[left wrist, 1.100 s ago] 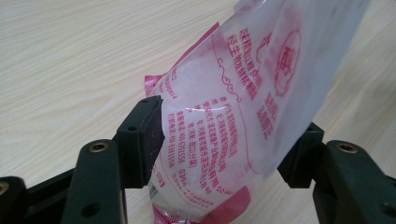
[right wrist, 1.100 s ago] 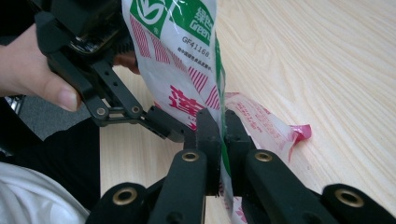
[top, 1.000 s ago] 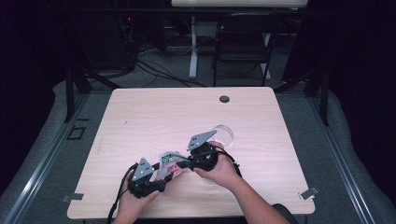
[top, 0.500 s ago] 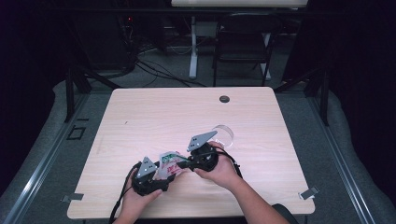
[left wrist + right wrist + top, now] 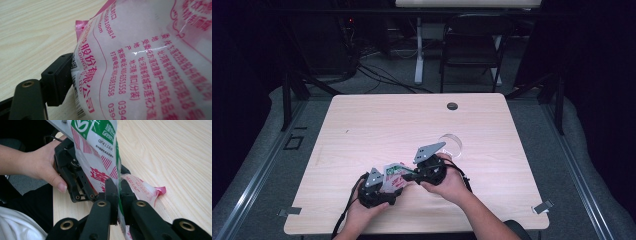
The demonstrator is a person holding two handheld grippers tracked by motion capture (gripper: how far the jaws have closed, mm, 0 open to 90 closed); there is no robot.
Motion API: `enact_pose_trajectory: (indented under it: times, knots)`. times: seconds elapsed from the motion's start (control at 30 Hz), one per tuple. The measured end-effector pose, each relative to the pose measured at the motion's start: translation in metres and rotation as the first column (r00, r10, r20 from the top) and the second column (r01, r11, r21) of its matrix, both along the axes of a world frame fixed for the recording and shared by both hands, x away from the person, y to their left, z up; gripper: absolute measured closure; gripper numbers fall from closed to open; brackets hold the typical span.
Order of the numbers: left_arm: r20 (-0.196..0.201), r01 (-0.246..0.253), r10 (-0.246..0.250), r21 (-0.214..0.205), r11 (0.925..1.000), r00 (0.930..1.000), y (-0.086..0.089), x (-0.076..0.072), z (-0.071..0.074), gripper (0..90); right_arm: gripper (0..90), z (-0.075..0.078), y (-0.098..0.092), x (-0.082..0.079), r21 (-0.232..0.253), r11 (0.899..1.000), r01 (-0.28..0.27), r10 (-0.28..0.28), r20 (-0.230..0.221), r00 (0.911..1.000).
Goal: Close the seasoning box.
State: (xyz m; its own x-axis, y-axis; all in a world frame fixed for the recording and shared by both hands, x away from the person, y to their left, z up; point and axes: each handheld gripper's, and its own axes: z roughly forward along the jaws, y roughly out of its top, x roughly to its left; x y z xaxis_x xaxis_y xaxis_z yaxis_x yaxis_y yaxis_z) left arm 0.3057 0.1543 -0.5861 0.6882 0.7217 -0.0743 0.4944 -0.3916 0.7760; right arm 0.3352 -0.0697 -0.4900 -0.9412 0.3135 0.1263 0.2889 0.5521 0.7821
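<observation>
A white plastic bag [image 5: 394,175] with pink and green print is held up near the table's front edge. My right gripper [image 5: 406,172] is shut on the bag's edge; in the right gripper view its jaws [image 5: 119,187] pinch the film of the bag [image 5: 100,147]. My left gripper [image 5: 388,186] has just been opening its jaws, and the bag's bulging body [image 5: 150,62] lies between them. It rests against one black finger [image 5: 57,77] and hides the other. A hand holds the left gripper [image 5: 72,177] behind the bag.
A clear round ring [image 5: 451,144] lies on the wooden table [image 5: 362,125] just beyond the right hand. A black grommet [image 5: 452,106] sits near the far edge. A dark chair [image 5: 472,45] stands past the table.
The left hand has moved a little lower and to the right, closer to the bag. The right hand and the bag's edge in it have stayed put.
</observation>
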Motion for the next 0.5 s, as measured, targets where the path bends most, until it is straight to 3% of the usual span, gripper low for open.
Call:
enact_pose_trajectory:
  times: [0.43, 0.5]
  knots:
    - [-0.056, 0.009, -0.007, 0.031, 0.9995, 0.9984, -0.0039, 0.0058, -0.0018, 21.1, 88.5, -0.0008, -0.0008, -0.0028, -0.006, 1.000, 0.008, -0.008, 0.013, 0.9999]
    - [-0.054, 0.013, -0.009, 0.068, 0.9976, 0.9985, -0.0055, 0.0056, -0.0019, 21.2, 88.5, -0.0011, -0.0007, -0.0029, -0.002, 1.000, 0.011, -0.011, 0.012, 0.9999]
